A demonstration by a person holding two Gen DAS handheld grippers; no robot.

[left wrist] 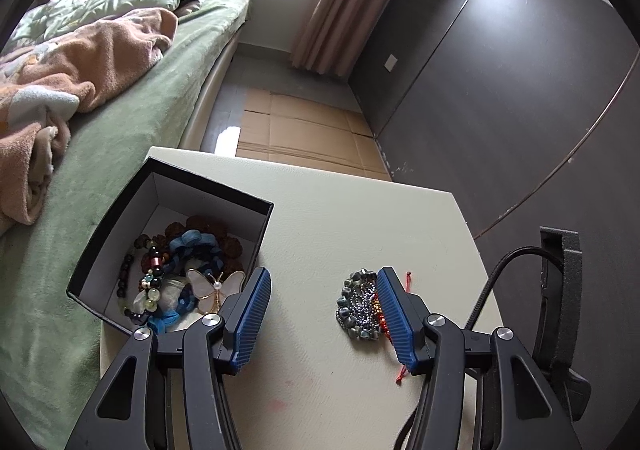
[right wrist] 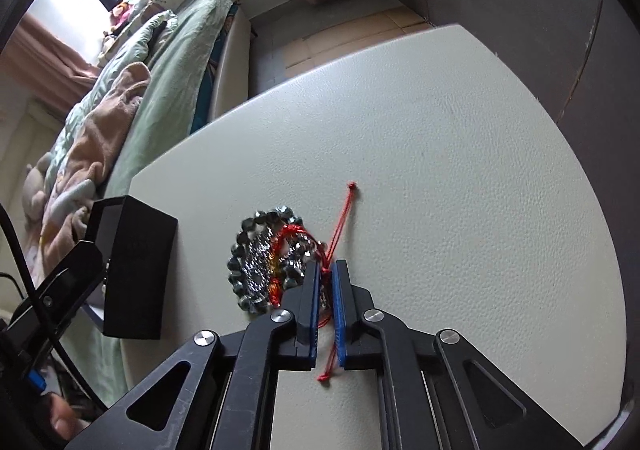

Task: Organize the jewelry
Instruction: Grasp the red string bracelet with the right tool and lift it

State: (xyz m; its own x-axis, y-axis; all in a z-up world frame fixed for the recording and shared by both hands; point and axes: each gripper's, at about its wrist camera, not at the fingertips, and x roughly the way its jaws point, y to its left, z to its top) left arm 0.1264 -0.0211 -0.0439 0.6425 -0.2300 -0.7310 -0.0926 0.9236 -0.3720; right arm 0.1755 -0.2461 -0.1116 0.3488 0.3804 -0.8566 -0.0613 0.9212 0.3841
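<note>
A black box (left wrist: 120, 226) with a white inside stands at the table's left edge and holds several bracelets and a butterfly brooch (left wrist: 216, 286). A small pile of jewelry (left wrist: 358, 306) lies on the table: a grey bead bracelet (right wrist: 240, 250), a silver chain and a red string bracelet (right wrist: 340, 218). My left gripper (left wrist: 320, 282) is open and empty, between box and pile. My right gripper (right wrist: 326, 270) is closed on the red string bracelet at the pile's right edge, low on the table. The box also shows in the right wrist view (right wrist: 138, 266).
The cream table (right wrist: 440, 138) stands against a bed with a green cover (left wrist: 132, 122) and blankets on the left. A dark wall (left wrist: 500, 70) is at the right. Cardboard (left wrist: 304, 130) lies on the floor beyond the table.
</note>
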